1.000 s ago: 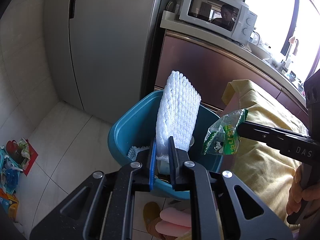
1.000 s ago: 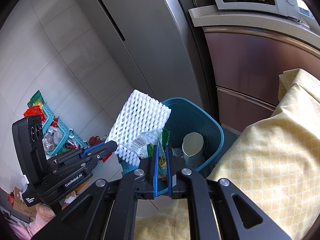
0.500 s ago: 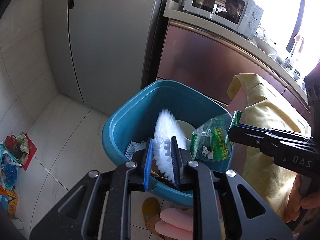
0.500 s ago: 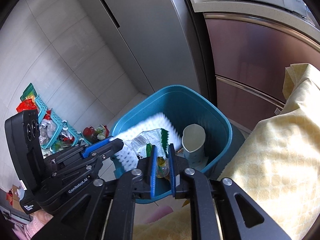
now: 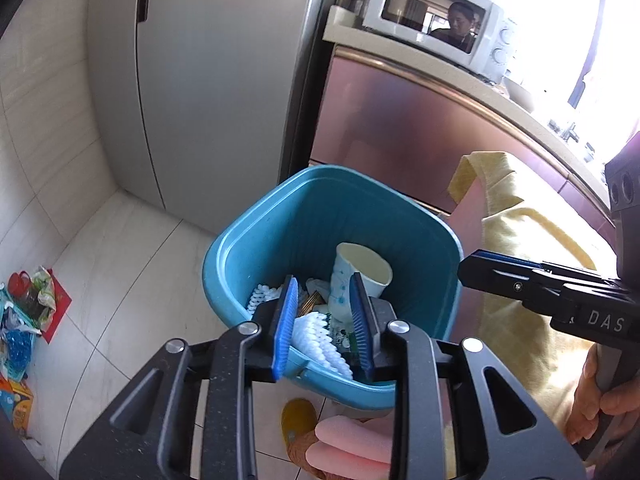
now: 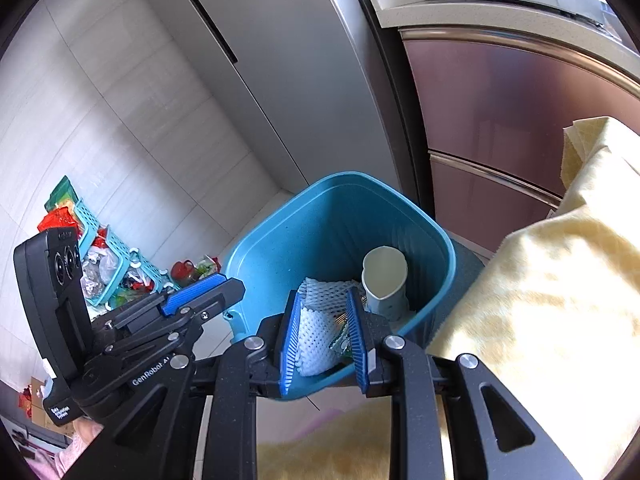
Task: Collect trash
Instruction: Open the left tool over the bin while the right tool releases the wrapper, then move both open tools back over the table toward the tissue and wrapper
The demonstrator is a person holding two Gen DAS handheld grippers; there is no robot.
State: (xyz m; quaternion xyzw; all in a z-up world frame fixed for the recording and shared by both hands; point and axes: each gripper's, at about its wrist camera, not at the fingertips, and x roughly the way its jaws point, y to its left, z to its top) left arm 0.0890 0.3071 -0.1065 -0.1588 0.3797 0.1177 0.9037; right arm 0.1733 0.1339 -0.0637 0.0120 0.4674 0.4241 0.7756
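The left claw (image 5: pixel 324 316) and the right claw (image 6: pixel 325 334) were found spread above the blue bin (image 5: pixel 256 240), nothing pinched between the pads of either; the jaws of both had just been opening. The white foam net (image 6: pixel 320 332) and the green snack wrapper (image 6: pixel 340 342) were noted lying inside the bin beside a paper cup (image 5: pixel 362 272), clear of both claws. Deposit of these two items was judged complete. Loose packets and baskets (image 6: pixel 100 264) were observed on the floor near the wall; whether these counted as trash could not be told. The yellow-clothed surface (image 6: pixel 560 280) was seen only in part, so remaining litter there could not be assessed.
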